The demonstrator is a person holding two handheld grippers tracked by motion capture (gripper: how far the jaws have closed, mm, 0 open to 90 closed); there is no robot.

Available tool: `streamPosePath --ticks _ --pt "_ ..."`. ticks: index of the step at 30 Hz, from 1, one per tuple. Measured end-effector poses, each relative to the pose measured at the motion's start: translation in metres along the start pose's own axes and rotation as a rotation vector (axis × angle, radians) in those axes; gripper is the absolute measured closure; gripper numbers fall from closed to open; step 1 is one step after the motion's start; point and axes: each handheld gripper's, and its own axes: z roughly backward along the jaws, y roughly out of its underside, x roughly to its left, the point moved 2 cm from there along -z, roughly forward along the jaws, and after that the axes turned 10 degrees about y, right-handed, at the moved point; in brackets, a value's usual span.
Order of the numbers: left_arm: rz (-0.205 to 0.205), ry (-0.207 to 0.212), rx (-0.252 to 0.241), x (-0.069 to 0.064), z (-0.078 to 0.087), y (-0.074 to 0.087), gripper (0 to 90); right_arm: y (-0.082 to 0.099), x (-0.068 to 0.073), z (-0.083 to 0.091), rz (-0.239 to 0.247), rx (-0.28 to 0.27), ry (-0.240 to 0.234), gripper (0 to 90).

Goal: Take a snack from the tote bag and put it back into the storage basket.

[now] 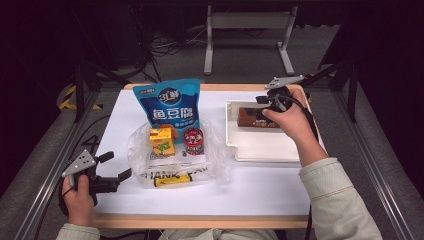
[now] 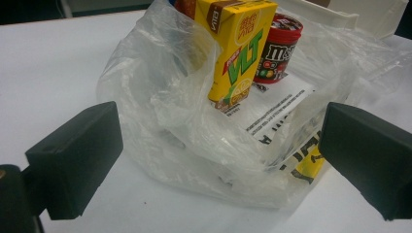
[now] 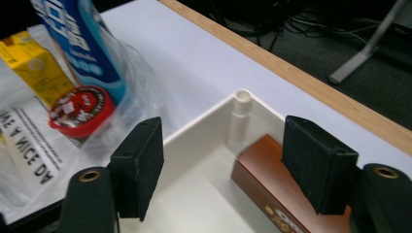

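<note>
From above, the right tongs hover with jaws apart over a brown box lying in a white tray on the bench; the left tongs, jaws wide, face a plastic bag holding a yellow carton; the right view shows the box below empty jaws.

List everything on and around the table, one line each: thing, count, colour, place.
brown box: 1, brown, in the tray's far end
tray: 1, white, table's right half
plastic bag: 1, clear, table centre
snack pouch: 1, blue, upright in bag
drink carton: 1, yellow, in bag
candy tub: 1, red, in bag beside carton
table: 1, white top, wooden edge
left gripper: 1, black, open, near bag
right gripper: 1, black, open, above brown box
</note>
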Motion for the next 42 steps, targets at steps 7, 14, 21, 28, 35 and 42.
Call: streamPosePath --ticks 7,14,21,28,35,42 --pt "0.002 -0.001 -0.007 0.0 0.001 0.0 3.0 -0.019 0.016 -0.003 0.044 -0.057 -0.062 25.9" --pt "-0.001 0.0 -0.01 0.0 0.002 0.0 3.0 -0.038 0.033 -0.011 0.089 -0.096 -0.121 24.0" --pt "0.001 0.004 -0.008 -0.001 0.002 0.0 2.9 -0.048 0.045 -0.019 0.105 -0.106 -0.146 23.8" --pt "0.0 0.006 -0.007 -0.001 0.002 0.0 3.0 -0.058 0.054 -0.026 0.111 -0.124 -0.178 23.7" --pt "-0.002 0.01 -0.006 -0.001 0.001 0.0 3.0 -0.064 0.067 -0.039 0.116 -0.146 -0.215 23.7" --pt "-0.001 0.01 -0.012 0.0 0.002 0.0 2.9 -0.069 0.074 -0.054 0.106 -0.166 -0.242 23.7"
